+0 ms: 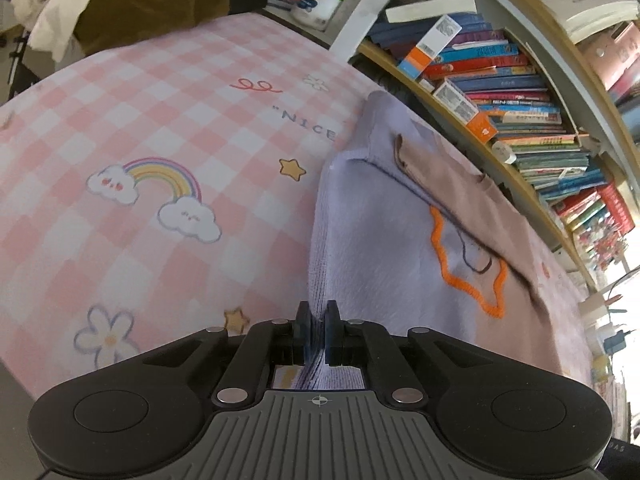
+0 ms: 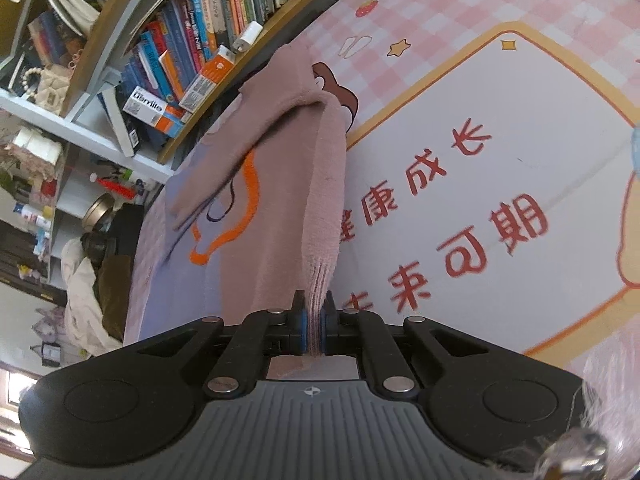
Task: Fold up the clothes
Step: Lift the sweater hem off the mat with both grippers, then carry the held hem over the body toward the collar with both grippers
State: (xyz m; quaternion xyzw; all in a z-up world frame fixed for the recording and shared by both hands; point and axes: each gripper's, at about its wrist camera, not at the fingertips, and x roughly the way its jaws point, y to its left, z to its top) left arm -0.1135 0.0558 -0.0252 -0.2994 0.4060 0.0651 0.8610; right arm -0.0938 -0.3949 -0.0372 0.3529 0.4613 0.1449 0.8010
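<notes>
- The left gripper (image 1: 318,322) is clamping the lavender sweater's (image 1: 384,240) ribbed hem.
- The right gripper (image 2: 313,320) is pinching its pink half (image 2: 280,216).
- A pink checked sheet (image 1: 160,120) is covering the bed beside a bookshelf (image 1: 520,112).

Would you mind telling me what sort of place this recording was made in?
Most likely a lived-in bedroom or study: a pink checked cartoon sheet covers the surface, a crammed bookshelf runs beside it, and loose clothes are piled behind.
</notes>
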